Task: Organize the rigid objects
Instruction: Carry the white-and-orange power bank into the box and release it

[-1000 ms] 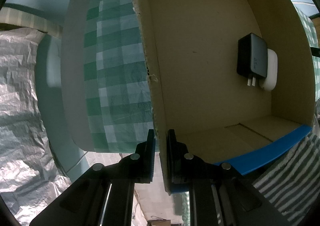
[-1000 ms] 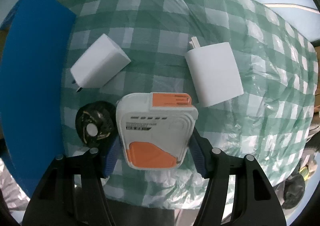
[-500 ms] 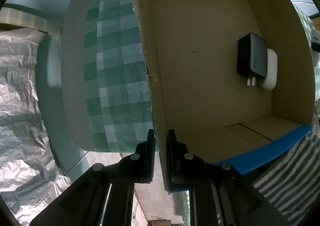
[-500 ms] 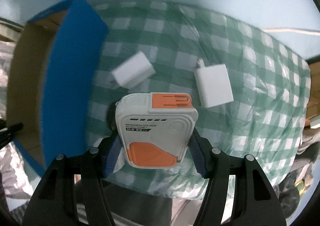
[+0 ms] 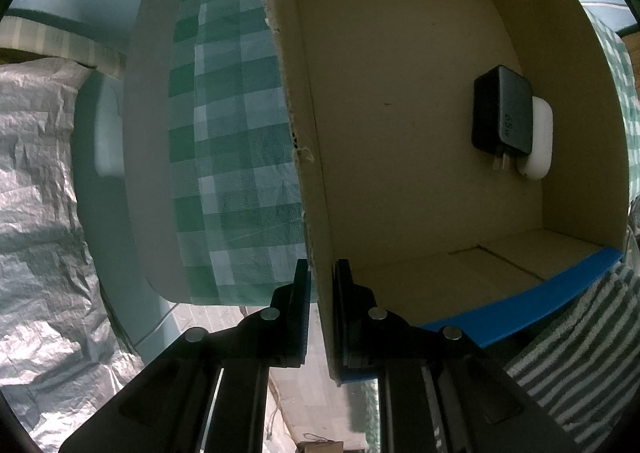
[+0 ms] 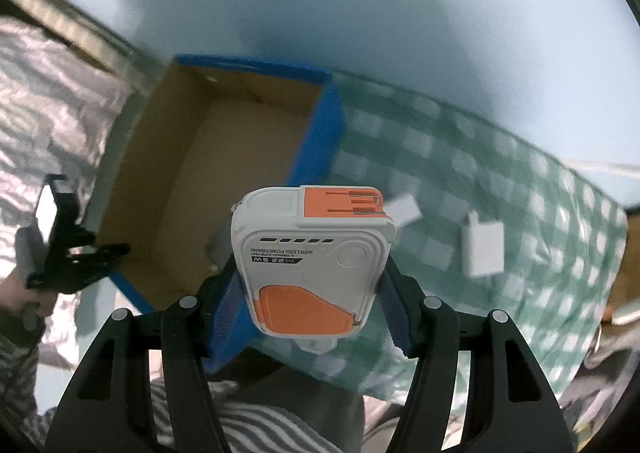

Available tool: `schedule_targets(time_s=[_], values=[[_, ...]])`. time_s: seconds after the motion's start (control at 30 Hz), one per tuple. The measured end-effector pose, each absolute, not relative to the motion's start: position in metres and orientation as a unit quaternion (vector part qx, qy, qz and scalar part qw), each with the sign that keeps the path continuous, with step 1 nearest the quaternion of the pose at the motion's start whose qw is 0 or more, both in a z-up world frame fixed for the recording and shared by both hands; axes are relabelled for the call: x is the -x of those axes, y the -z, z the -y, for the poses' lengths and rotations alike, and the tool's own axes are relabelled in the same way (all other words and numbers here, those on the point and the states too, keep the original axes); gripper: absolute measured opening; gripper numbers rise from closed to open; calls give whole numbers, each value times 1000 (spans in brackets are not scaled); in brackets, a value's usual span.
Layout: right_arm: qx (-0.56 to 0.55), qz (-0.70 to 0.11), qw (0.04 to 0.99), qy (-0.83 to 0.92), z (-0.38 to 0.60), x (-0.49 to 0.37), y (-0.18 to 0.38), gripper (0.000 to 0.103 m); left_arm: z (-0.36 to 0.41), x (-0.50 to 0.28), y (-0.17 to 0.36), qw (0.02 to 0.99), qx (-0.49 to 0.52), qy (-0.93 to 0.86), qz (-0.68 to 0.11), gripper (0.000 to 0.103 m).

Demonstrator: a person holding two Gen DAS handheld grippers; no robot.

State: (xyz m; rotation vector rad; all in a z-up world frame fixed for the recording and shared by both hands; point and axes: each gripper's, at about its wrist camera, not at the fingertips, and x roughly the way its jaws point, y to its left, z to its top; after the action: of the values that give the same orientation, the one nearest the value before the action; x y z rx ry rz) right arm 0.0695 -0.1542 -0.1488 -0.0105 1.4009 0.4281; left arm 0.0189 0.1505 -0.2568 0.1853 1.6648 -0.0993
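Right claw [image 6: 312, 289] clamps the stiff, smooth, weighty power bank [image 6: 312, 261] by its flanks; left claw [image 5: 322, 293] pinches the cardboard box wall [image 5: 308, 173].

Your cardboard box [image 6: 224, 173] is sitting on the table [image 6: 500, 181], at its left end. Inside it, a charger [image 5: 503, 115] is lying against a wall, partly on a rounded case [image 5: 540, 145]. Right of the box, two adapters [image 6: 482, 249] are lying apart.
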Motion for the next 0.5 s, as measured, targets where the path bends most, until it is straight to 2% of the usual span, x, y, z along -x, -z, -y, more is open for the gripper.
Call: schedule_targets(time_s=[0.17, 0.5], values=[[22, -635, 739, -222, 122, -76, 144, 63, -150, -19, 257, 668, -82, 44, -738, 13], [60, -647, 719, -246, 74, -84, 170, 63, -150, -18, 256, 669, -80, 43, -738, 13]])
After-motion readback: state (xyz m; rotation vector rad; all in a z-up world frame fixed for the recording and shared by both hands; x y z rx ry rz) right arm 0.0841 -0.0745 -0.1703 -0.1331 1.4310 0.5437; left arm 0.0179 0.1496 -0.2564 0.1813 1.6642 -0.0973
